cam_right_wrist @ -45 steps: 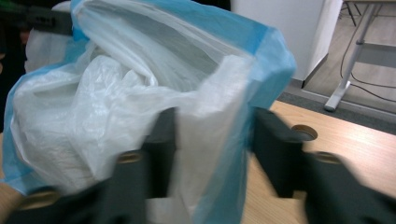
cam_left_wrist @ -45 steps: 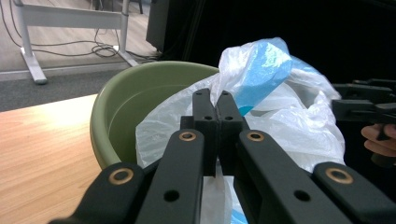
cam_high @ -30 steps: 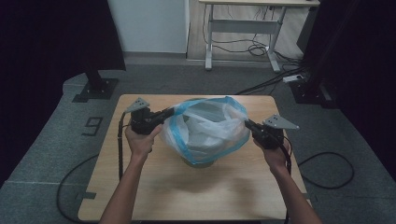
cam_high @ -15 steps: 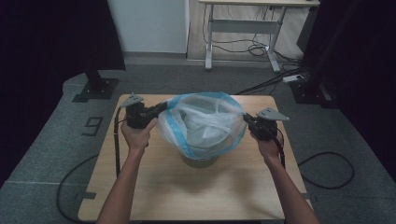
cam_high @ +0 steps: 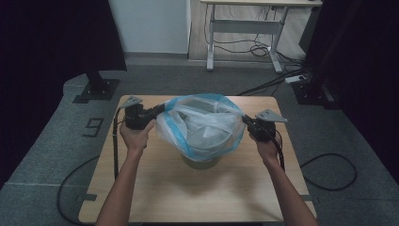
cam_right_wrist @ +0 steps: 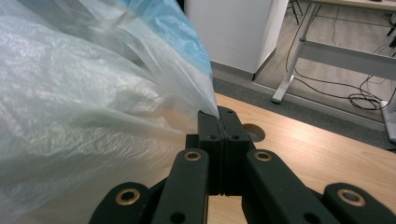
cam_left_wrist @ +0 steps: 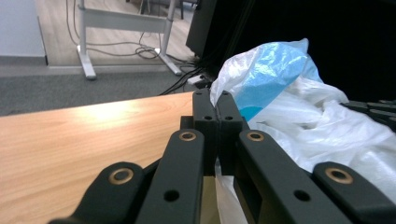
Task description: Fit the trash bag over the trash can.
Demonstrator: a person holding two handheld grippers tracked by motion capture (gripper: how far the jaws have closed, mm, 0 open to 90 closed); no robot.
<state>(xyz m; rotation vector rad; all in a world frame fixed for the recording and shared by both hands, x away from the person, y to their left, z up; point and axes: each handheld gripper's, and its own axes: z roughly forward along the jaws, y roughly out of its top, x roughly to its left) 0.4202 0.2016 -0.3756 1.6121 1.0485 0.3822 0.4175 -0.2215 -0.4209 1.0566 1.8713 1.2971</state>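
While two grippers pinch one plastic bag (cam_high: pixel 202 125), one bin, perhaps, sits beneath.

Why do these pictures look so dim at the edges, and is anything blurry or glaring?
High view: dark curtains frame a softly lit table; the plastic bag casts a faint shadow. Left gripper view: a bright glare patch on the tabletop; the near jaws look soft. Right gripper view: the bag, close up, is hazy and slightly blurred.
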